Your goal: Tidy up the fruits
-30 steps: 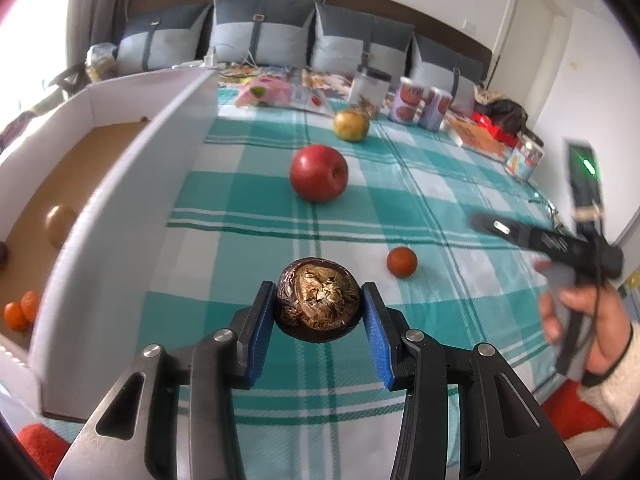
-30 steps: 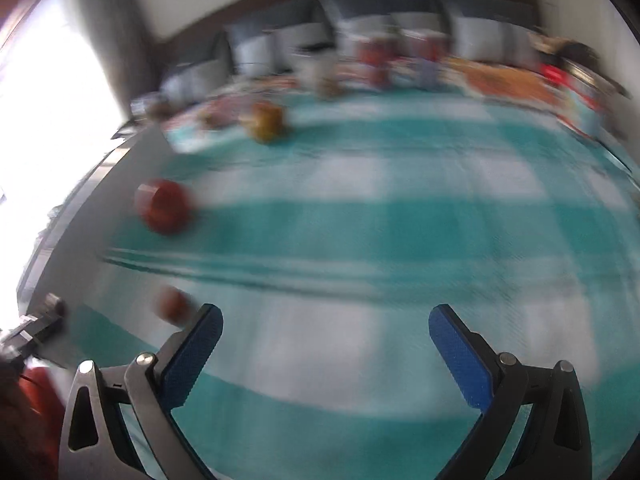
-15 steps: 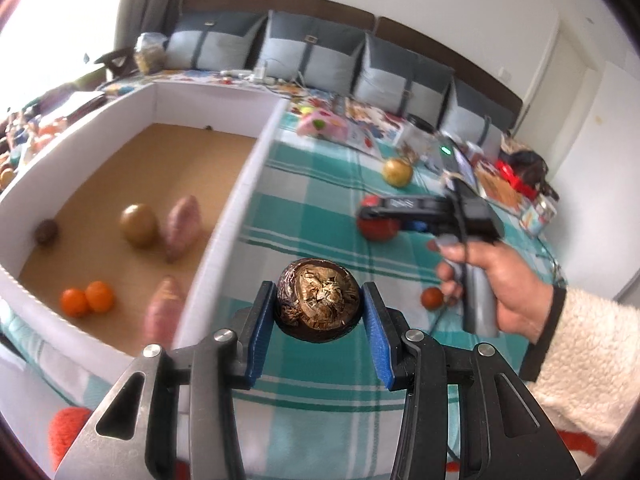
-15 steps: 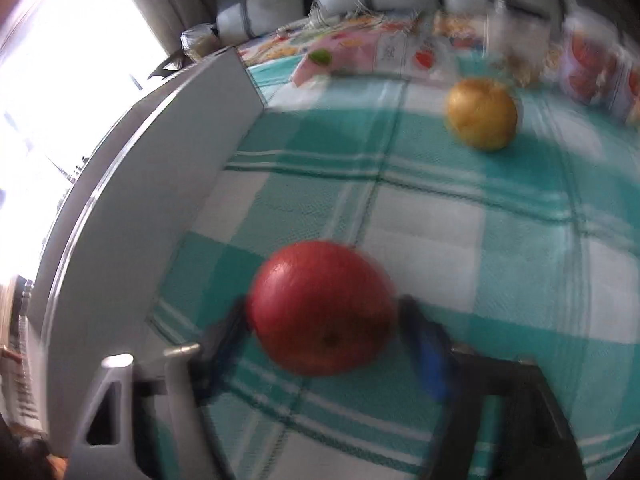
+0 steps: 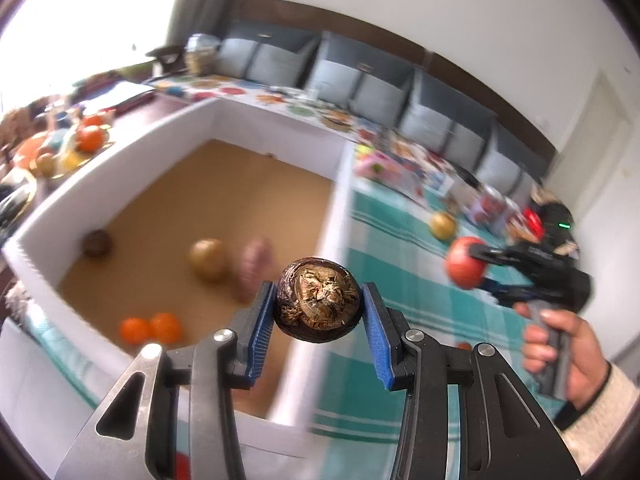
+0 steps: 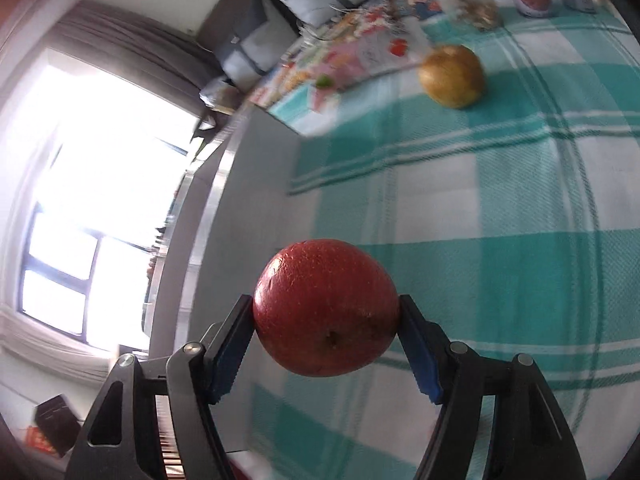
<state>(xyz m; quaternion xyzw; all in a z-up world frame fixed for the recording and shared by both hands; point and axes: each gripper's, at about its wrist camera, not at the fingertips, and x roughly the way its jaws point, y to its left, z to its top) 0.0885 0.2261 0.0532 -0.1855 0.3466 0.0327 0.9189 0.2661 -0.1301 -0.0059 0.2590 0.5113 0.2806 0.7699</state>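
Two fruits are in mid-carry. The left hand-held gripper (image 5: 319,312) pinches a dark, wrinkled round fruit (image 5: 317,304) above the near right edge of a white-walled box (image 5: 276,136) with a brown floor. The right hand-held gripper (image 6: 326,336) pinches a red apple (image 6: 325,307) over a teal-and-white checked cloth (image 6: 520,208), right of the box. Likely next: lower each fruit into the box and release gently. Oranges (image 5: 150,328) and other fruit already lie inside. A golden fruit (image 6: 452,76) remains on the cloth. Grey cushions (image 5: 360,84) line the far wall; a bright window (image 6: 100,200) lies left.
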